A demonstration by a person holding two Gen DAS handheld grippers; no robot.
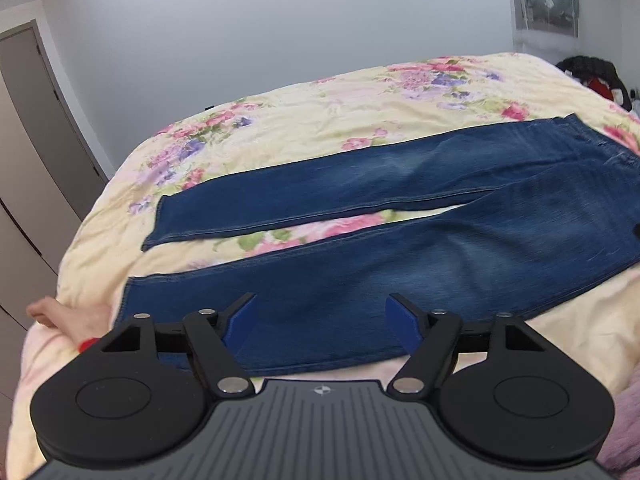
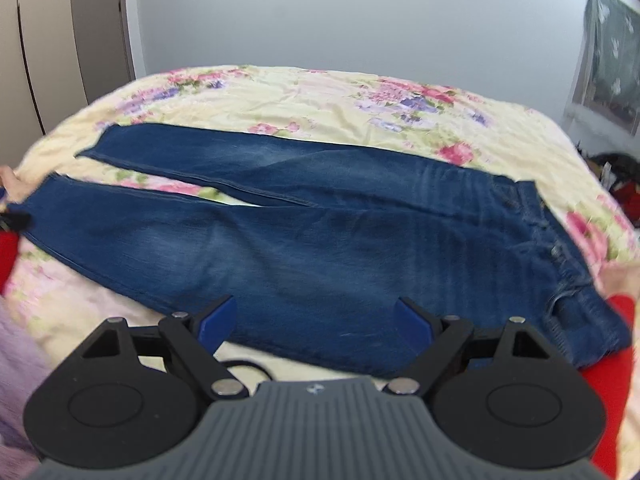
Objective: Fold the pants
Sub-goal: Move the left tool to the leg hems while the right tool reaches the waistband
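Both claws wide open, gripping nothing.
Blue denim pants (image 1: 400, 248) flat ahead of my left claw (image 1: 322, 316) and right claw (image 2: 316, 318), on floral bed (image 1: 320, 116).

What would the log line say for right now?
stage: before first fold | jeans: flat on floral bedspread, legs apart | left gripper: open | right gripper: open

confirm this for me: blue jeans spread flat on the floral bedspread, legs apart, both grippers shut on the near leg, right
Not quite. Both grippers are open and hold nothing: the left gripper and the right gripper each show spread fingers above the near leg in their own wrist views. The rest stands: the blue jeans lie flat on the floral bedspread, legs apart.
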